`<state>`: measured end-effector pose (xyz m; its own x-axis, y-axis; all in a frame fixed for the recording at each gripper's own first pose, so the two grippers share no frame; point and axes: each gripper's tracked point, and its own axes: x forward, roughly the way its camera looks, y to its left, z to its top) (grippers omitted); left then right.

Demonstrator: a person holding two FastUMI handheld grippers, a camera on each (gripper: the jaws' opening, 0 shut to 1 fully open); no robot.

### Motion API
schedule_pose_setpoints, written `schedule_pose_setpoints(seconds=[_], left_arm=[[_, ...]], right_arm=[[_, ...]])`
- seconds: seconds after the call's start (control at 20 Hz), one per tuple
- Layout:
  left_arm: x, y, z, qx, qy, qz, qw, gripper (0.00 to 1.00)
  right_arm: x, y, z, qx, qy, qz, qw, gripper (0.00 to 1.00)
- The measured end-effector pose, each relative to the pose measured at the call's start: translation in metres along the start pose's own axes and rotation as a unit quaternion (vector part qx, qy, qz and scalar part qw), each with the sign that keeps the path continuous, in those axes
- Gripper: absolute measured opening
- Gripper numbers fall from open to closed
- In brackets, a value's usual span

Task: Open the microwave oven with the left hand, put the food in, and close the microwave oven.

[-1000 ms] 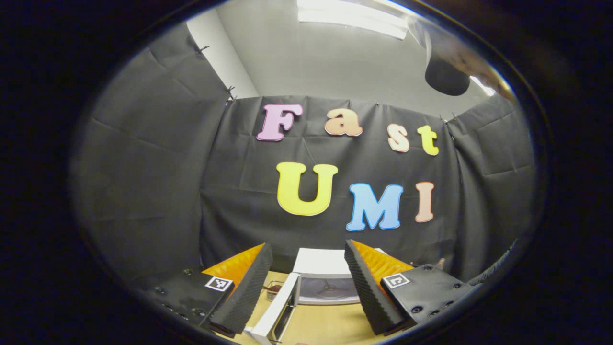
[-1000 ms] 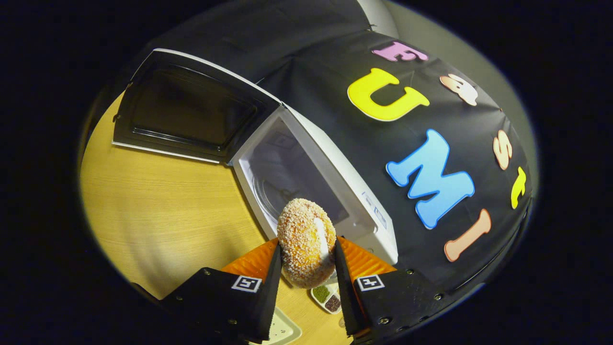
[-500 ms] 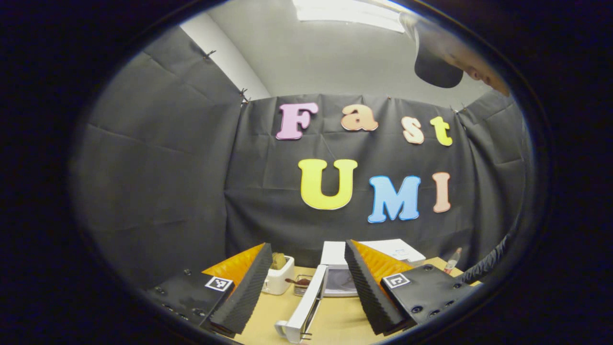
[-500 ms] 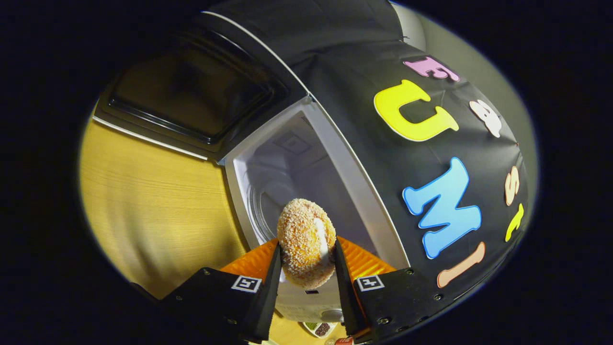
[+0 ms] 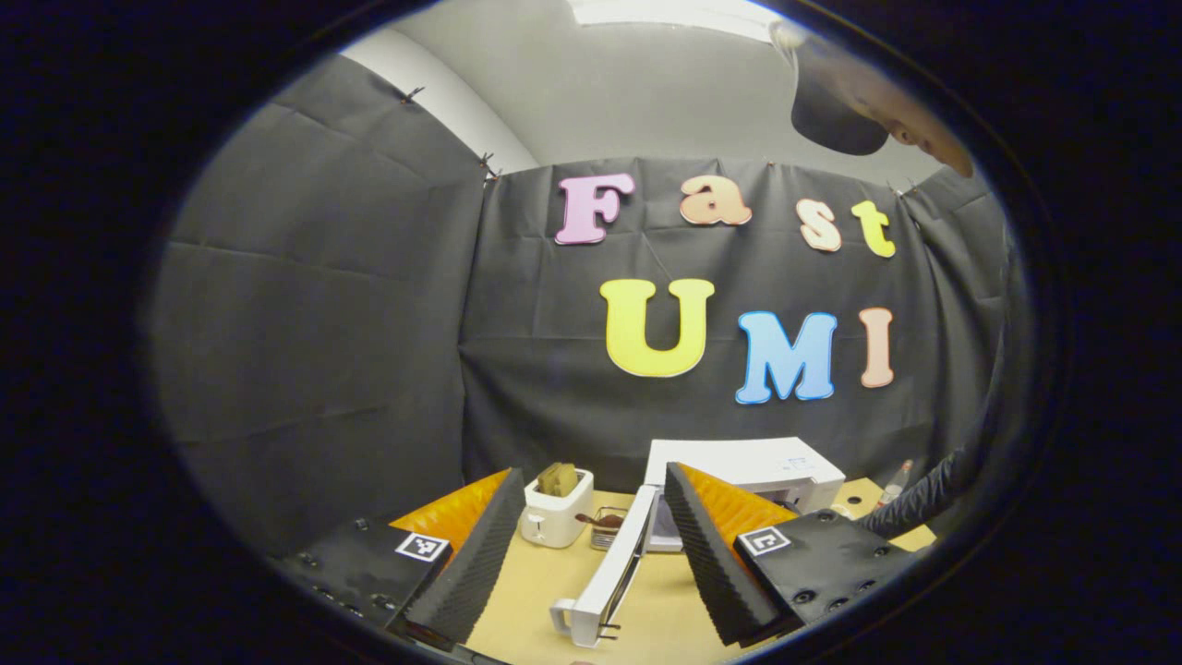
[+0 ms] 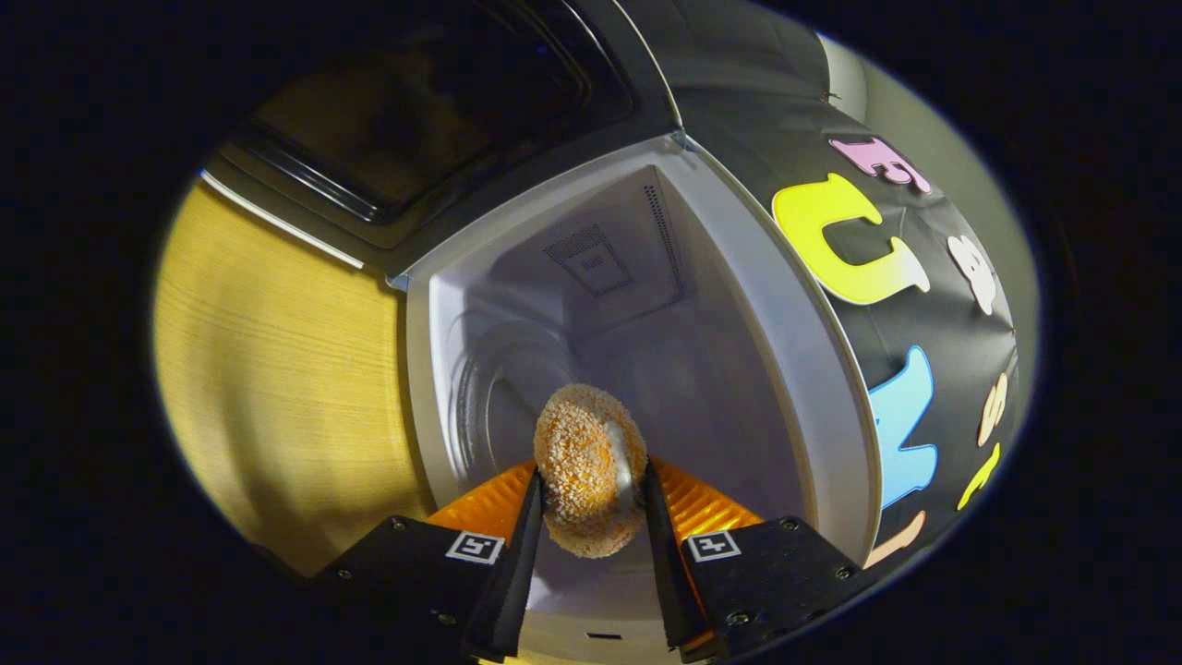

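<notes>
Food: crumbed doughnut (image 6: pixel 589 471) pinched on edge between both fingers of right gripper (image 6: pixel 587 517), held just at mouth of microwave (image 6: pixel 646 314), above its floor.
Axis: ring upright, faces against the fingers, edge pointing far into the cavity.
Door: door (image 5: pixel 605 577) swung wide open over bench (image 5: pixel 545 591).
Left gripper: left gripper (image 5: pixel 591 545) with fingers spread, nothing between them, well back from microwave.
Risk: released on edge, doughnut likely to roll out; too high, a bump on the cavity roof.
</notes>
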<state>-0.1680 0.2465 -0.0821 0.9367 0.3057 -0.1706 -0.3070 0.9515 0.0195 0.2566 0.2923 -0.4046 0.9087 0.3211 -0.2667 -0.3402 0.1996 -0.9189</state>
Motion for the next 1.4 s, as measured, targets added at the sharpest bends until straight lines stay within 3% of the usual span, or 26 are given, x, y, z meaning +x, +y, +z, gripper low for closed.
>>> schedule_pose_setpoints(seconds=[0.25, 0.4, 0.55, 0.6, 0.8, 0.9, 1.1, 1.25, 1.4], left_arm=[[-0.002, -0.007, 0.001, 0.008, 0.011, 0.004, 1.000, 0.96], [0.001, -0.007, 0.002, 0.011, 0.012, 0.004, 1.000, 0.98], [0.008, -0.012, 0.004, 0.003, 0.009, -0.002, 1.000, 0.98], [0.009, -0.015, 0.005, 0.002, 0.008, -0.007, 1.000, 0.98], [0.017, -0.027, 0.003, 0.008, 0.007, -0.027, 1.000, 0.99], [0.022, -0.034, 0.002, 0.007, 0.007, -0.038, 0.999, 0.99], [0.036, -0.050, -0.002, -0.002, 0.001, -0.066, 0.998, 0.99], [0.049, -0.070, -0.007, -0.008, -0.006, -0.106, 0.994, 1.00], [0.062, -0.084, -0.008, 0.002, -0.013, -0.139, 0.990, 0.99]], right_arm=[[0.022, 0.008, -0.010, 0.010, 0.012, 0.010, 1.000, 0.57], [0.019, 0.015, -0.014, 0.020, 0.016, 0.026, 0.999, 0.70], [0.011, 0.011, -0.015, 0.043, 0.020, 0.029, 0.998, 0.72], [0.008, 0.013, -0.012, 0.055, 0.016, 0.037, 0.998, 0.80], [-0.010, 0.014, -0.007, 0.091, 0.014, 0.057, 0.994, 0.96], [-0.022, 0.012, -0.010, 0.118, 0.023, 0.065, 0.991, 0.92], [-0.064, 0.003, -0.014, 0.210, 0.043, 0.072, 0.974, 0.92], [-0.103, -0.019, -0.017, 0.264, 0.054, 0.041, 0.962, 0.92], [-0.145, -0.047, -0.018, 0.336, 0.062, 0.007, 0.940, 0.92]])
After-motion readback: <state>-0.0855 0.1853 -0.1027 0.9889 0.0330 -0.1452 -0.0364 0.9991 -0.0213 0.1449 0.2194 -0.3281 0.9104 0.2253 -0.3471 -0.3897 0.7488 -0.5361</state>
